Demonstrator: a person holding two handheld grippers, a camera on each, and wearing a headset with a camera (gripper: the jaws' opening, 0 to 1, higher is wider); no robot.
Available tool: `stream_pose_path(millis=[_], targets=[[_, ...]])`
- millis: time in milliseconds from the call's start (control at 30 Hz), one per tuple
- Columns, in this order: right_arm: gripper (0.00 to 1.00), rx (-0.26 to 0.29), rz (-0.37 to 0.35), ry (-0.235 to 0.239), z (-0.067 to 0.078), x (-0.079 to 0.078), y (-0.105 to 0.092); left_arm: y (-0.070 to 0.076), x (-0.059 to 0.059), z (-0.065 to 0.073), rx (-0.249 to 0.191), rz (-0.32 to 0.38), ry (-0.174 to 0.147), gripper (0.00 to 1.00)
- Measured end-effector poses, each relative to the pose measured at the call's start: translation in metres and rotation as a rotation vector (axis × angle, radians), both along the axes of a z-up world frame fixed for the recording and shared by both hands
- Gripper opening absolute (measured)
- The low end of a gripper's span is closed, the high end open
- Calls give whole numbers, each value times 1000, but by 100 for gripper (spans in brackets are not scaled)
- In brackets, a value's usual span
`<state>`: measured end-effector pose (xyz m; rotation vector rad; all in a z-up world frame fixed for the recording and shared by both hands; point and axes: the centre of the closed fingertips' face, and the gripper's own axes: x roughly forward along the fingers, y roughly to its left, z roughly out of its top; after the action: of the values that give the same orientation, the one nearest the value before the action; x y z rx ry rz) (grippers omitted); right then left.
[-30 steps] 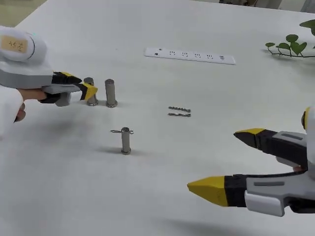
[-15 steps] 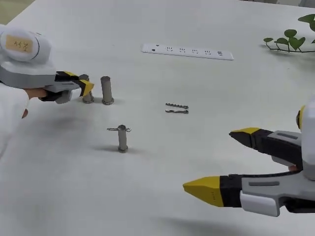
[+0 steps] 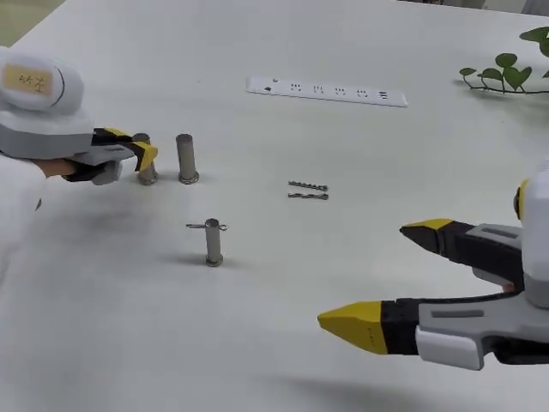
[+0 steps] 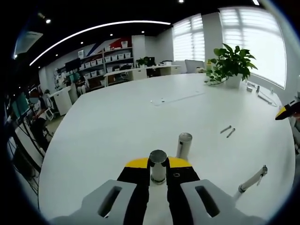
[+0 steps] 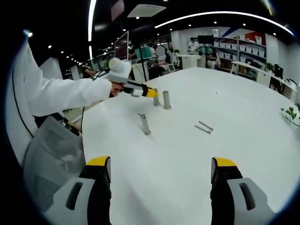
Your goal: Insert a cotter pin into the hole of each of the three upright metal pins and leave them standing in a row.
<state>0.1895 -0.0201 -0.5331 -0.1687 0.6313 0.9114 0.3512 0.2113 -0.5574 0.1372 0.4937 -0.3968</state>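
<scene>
Steel, dull grey and round-barrelled: that's the gripped pin (image 4: 158, 165), upright with a flat top. The left tongs (image 3: 142, 155) have their yellow-tipped black jaws pressed against either side of it, over at the far left of the matte white surface (image 3: 360, 34). From the head view most of that pin sits hidden behind the tongs' tip, so only a sliver of its top and foot peeks out.

Just beside it stands the second pin (image 3: 186, 158), a bare smooth cylinder on a small flared foot. Closer to the person and apart from that pair stands the third pin (image 3: 213, 244), with a thin wire cotter pin (image 3: 208, 227) through its upper end, poking out on both sides.

Mid-surface, two loose cotter pins (image 3: 309, 190) lie side by side. They are wavy wire, too small to read any finer.

Down at the near right, the right tongs (image 3: 362, 275) hover above the surface with jaws spread wide and nothing between them. Their grey-and-white plastic body is cut off by the frame edge.

Further back lies a flat white power strip (image 3: 326, 90), and the green leaves of a plant (image 3: 504, 75) are clipped by the far right edge. In the right gripper view, a white sleeve (image 5: 65, 93) runs up to the left tongs.
</scene>
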Motion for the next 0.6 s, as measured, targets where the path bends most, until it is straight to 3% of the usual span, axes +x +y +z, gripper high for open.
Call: stream_pose_path(millis=[200, 300, 367, 600], targets=[[87, -2, -11, 3, -1, -1, -3, 5, -18, 13, 65, -9, -17, 9], [87, -1, -6, -10, 4, 0, -2, 7, -29, 25, 55, -5, -25, 9], [87, 4, -5, -17, 6, 0, -2, 9, -28, 31, 36, 9, -28, 9], [87, 28, -6, -35, 13, 1, -2, 7, -55, 53, 23, 33, -28, 9]])
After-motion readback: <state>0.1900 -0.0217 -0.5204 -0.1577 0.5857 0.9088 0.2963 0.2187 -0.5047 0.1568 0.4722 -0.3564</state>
